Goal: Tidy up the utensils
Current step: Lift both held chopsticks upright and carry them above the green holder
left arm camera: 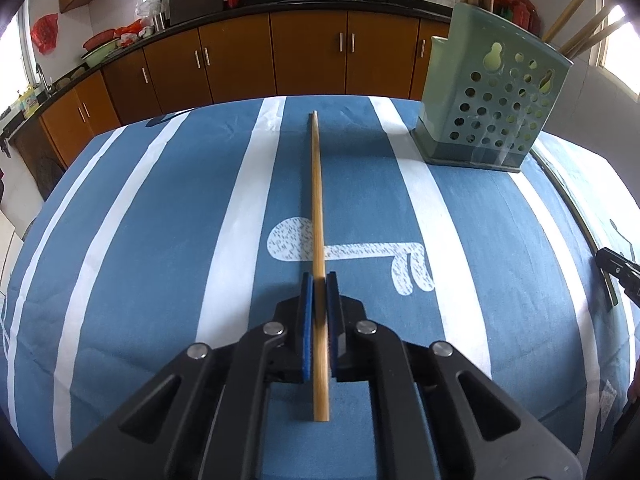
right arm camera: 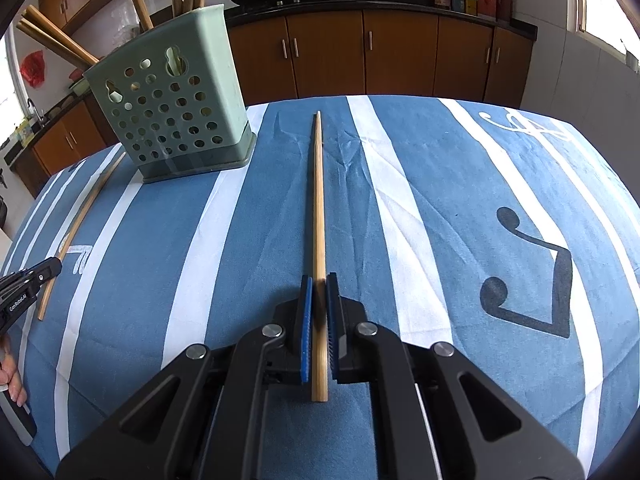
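Note:
My left gripper (left arm camera: pixel 319 280) is shut on a wooden chopstick (left arm camera: pixel 317 200) that points straight ahead over the blue striped tablecloth. My right gripper (right arm camera: pixel 319 282) is shut on a second wooden chopstick (right arm camera: pixel 318 200), also pointing ahead. A pale green perforated utensil holder (left arm camera: pixel 488 96) with several chopsticks standing in it sits ahead and to the right of the left gripper, and ahead and to the left of the right gripper (right arm camera: pixel 168 108). The left gripper and its chopstick (right arm camera: pixel 84 216) show at the left edge of the right wrist view.
The table (left arm camera: pixel 160 240) is covered by a blue cloth with white stripes and printed figures. Brown kitchen cabinets (left arm camera: pixel 280 56) and a dark counter with woks stand behind it. The right gripper's tip (left arm camera: pixel 620 272) shows at the right edge of the left wrist view.

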The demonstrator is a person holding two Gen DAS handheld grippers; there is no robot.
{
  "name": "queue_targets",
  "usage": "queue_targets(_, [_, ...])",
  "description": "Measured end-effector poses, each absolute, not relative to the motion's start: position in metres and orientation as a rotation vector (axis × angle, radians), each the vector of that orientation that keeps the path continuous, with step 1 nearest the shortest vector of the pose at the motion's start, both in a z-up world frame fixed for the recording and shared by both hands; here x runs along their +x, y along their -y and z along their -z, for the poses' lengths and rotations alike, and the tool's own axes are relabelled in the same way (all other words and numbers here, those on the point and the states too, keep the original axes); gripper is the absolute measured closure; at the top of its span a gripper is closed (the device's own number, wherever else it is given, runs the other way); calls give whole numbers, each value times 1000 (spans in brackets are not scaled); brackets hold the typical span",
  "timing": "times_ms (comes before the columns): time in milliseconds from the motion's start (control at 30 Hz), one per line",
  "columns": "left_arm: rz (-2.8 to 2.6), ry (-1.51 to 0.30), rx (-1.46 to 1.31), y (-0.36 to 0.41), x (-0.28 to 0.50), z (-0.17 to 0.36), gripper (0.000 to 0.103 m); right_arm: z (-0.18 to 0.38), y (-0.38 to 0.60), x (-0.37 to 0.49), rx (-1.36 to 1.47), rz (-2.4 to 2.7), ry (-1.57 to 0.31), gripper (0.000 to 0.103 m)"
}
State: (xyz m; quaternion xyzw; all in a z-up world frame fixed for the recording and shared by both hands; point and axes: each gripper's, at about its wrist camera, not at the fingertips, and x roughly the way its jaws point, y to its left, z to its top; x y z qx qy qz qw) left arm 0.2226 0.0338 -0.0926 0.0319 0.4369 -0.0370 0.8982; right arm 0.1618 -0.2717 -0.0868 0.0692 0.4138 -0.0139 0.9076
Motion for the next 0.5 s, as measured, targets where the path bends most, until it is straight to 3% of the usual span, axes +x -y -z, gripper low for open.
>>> queue_targets(133, [83,-880,67,-39,215,79,96,64,277,148,133,28,-771,96])
queue_targets(500, [123,-646,-56,-59,202,-20,96,-15,298,130,172,51,-530,96])
